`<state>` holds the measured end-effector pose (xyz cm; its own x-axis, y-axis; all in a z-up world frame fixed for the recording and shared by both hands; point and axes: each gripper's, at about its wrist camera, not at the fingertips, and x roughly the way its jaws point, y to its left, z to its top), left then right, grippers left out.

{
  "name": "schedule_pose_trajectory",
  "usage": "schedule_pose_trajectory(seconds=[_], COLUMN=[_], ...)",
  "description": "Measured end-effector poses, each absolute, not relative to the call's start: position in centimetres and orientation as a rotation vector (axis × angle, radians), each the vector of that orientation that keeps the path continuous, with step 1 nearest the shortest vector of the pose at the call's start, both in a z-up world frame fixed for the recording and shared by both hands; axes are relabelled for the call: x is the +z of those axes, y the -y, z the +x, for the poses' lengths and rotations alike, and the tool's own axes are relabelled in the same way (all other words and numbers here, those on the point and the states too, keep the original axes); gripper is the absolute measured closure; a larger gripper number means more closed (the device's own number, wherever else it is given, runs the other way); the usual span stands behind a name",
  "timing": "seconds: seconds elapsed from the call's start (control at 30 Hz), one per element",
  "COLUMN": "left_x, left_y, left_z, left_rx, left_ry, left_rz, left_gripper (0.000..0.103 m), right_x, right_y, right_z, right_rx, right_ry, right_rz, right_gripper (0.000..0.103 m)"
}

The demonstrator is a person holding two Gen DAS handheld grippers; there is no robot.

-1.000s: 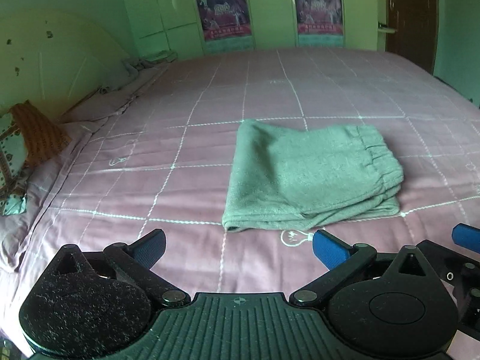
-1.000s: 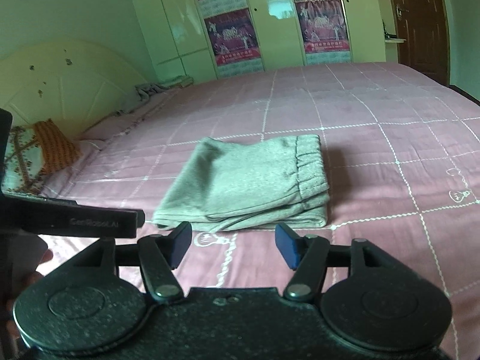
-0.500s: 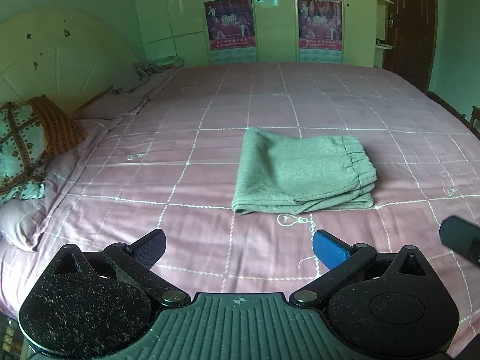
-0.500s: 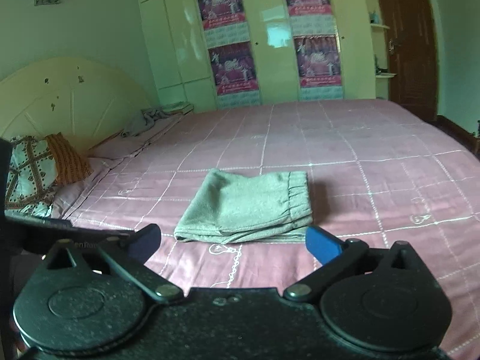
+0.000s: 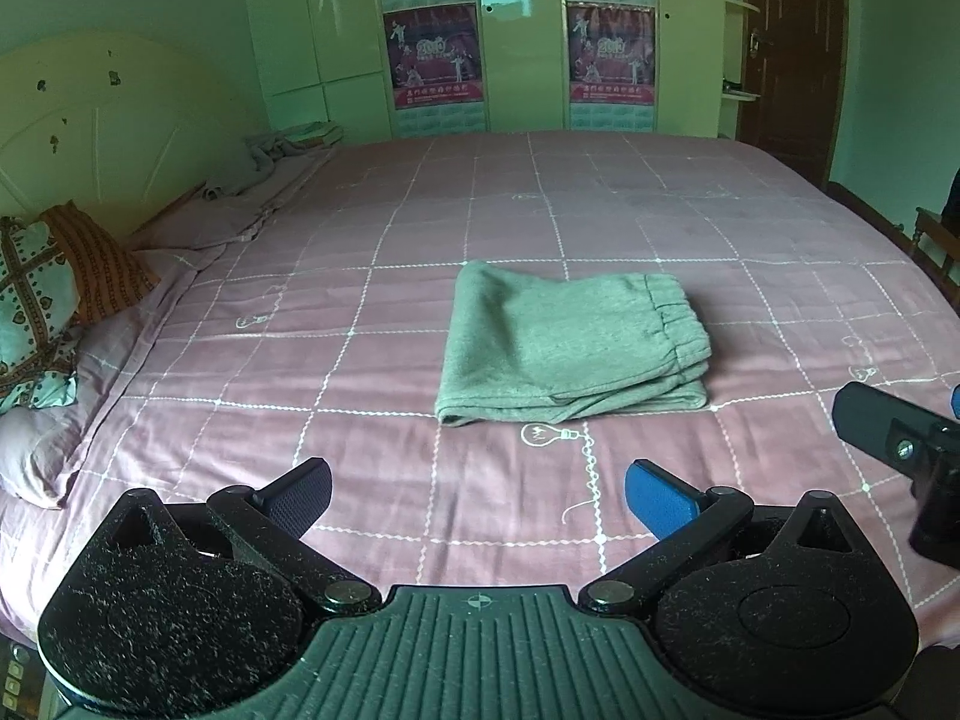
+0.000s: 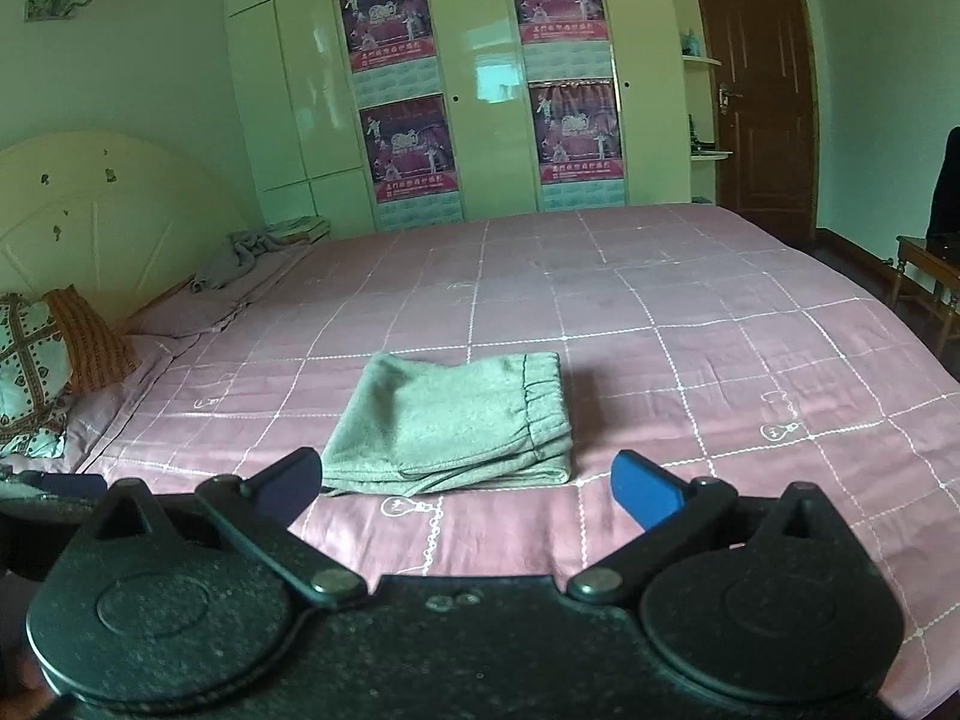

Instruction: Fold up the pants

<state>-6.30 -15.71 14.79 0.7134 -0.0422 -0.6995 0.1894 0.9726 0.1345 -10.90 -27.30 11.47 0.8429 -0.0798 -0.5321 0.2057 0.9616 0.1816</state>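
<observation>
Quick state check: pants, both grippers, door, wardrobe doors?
pants: folded into a compact stack, flat on the bed, nothing touching them
left gripper: open, empty, short of the pants
right gripper: open, empty, short of the pants
door: shut
wardrobe doors: shut

Bed: wide, covered by a pink sheet with a white grid and small light-bulb motifs; cream arched headboard along its left side.
Lying on it:
- grey pants, folded into a compact rectangle, elastic waistband to the right, near the middle.
- patterned pillows, at the headboard end.
- crumpled grey cloth, far corner by the wardrobe.
</observation>
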Motion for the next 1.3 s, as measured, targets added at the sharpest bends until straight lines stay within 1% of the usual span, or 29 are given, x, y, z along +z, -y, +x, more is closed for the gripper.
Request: schedule_pose_trajectory(seconds=[0.6,1.3], left_x=[14.5,14.9], left_y=[16.5,16.5], left_z=[-5.2,-5.0], left_rx=[-0.144,-0.142], left_ry=[-0.796,-0.784], left_rz=[0.188,0.173], left_gripper=[0.0,0.0], right_x=[10.7,10.8], right_y=[27.5,27.9], right_z=[-9.6,-9.7], right_rx=[-0.165,-0.163], right_ry=[-0.553,-0.551], right_rz=[0.228,0.233], right_gripper=[0.001,0.001])
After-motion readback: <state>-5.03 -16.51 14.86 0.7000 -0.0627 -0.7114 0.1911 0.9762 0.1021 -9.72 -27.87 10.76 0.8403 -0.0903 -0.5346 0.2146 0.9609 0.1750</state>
